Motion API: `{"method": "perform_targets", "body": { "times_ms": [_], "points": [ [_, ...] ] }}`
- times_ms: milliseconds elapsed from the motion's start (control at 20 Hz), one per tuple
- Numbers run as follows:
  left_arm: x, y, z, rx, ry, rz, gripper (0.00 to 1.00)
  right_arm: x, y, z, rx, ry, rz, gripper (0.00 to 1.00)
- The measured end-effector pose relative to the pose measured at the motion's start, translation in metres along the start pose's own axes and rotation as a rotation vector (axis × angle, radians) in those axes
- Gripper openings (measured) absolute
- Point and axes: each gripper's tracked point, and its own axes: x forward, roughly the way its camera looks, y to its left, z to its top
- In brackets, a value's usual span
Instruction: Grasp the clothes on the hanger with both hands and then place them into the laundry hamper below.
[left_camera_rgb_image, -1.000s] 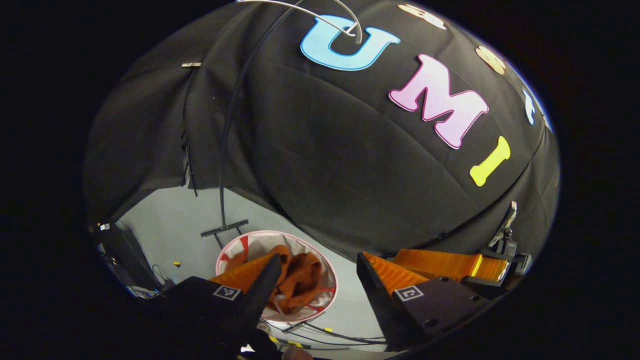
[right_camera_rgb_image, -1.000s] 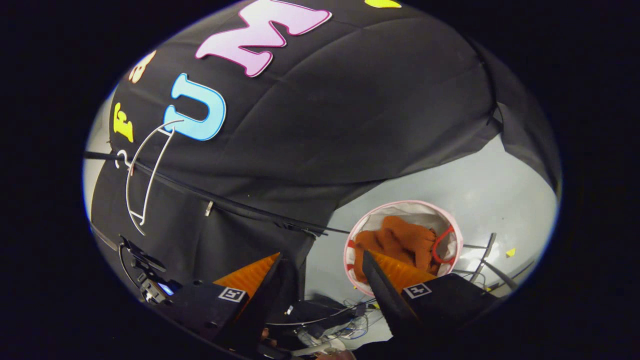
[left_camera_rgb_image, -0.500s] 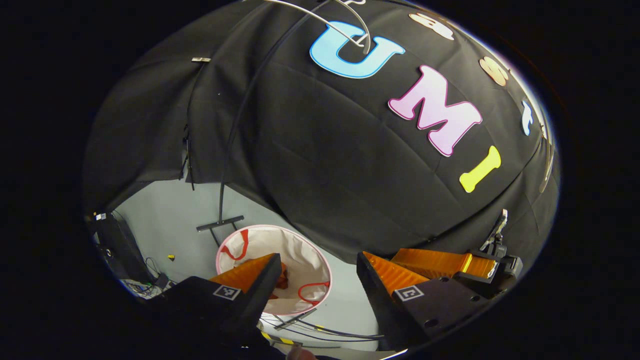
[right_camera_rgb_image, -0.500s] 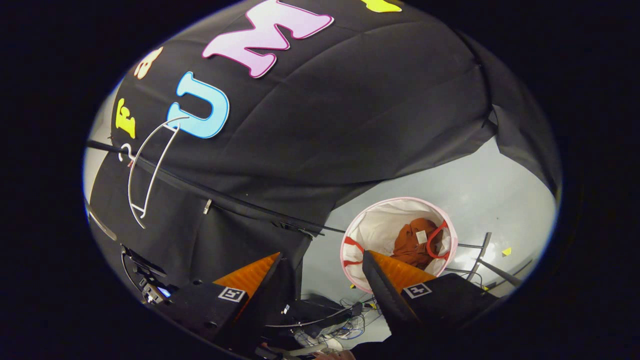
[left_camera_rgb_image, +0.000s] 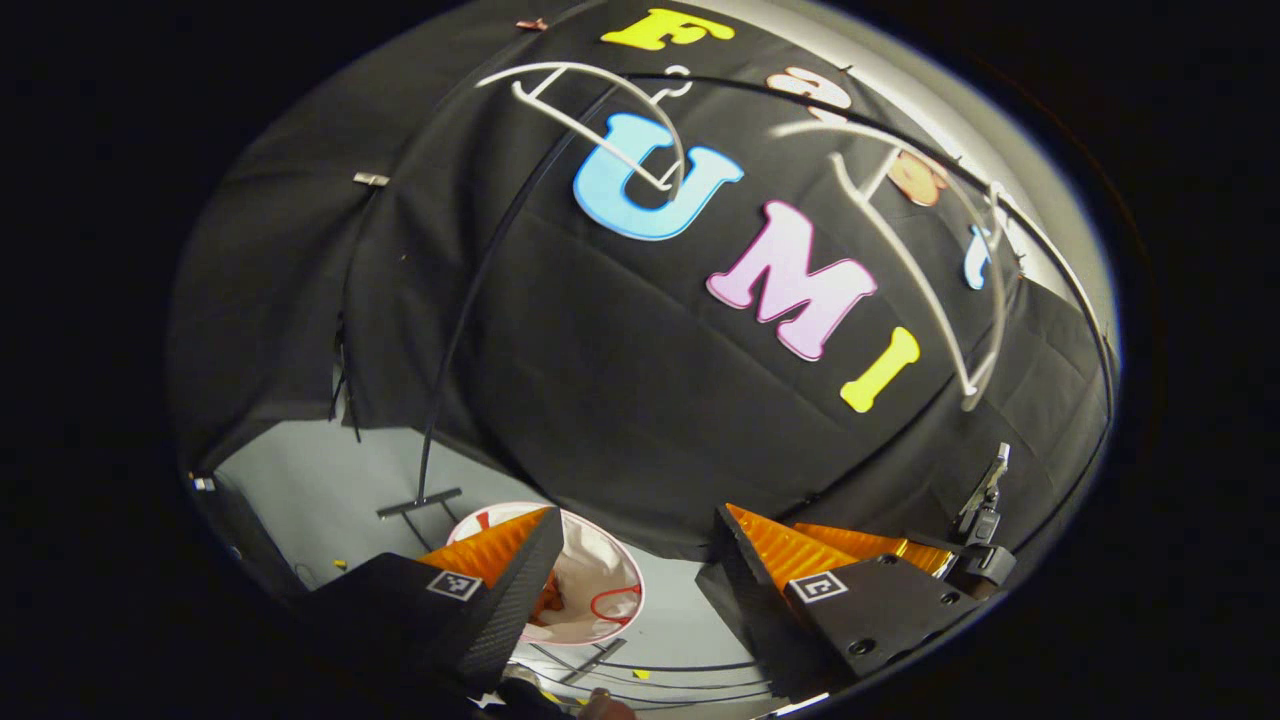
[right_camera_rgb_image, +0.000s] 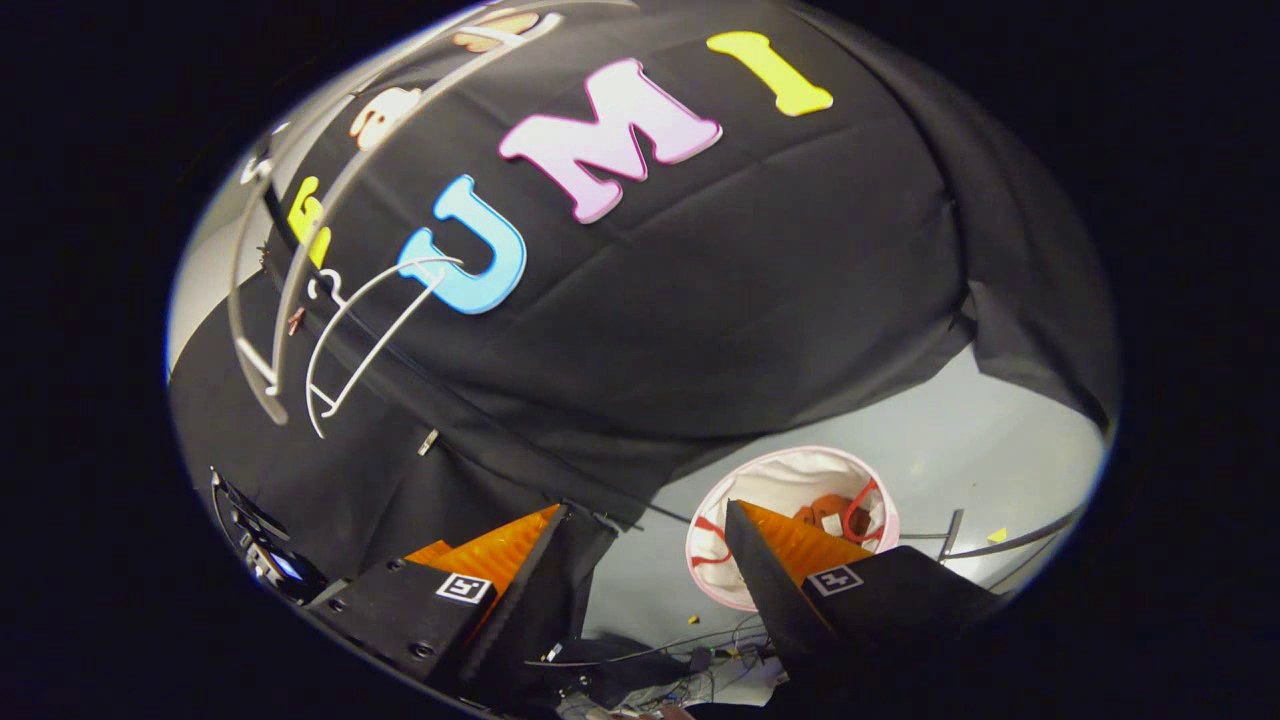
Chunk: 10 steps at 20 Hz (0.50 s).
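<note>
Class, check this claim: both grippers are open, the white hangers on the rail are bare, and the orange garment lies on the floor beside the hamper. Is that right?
Not quite. The orange garment lies inside the hamper, not on the floor beside it; the right gripper view shows this. The rest stands: left gripper and right gripper are open, and the white hangers are bare.

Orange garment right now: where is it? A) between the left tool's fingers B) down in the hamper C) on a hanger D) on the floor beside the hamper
B: the orange garment lies inside the white hamper, and both tools stand open and empty.
</note>
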Motion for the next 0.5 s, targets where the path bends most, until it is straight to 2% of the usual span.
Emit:
{"method": "perform_targets", "body": {
  "times_ms": [200,500],
  "points": [
    [-0.056,-0.004,0.031,0.099,-0.070,-0.072,0.95,-0.060,0.031,0.004,-0.085,-0.173,-0.023,0.99],
    [-0.140,-0.033,0.086,0.278,-0.291,-0.165,0.95,-0.171,0.087,0.038,-0.328,-0.482,-0.011,0.98]
  ]
}}
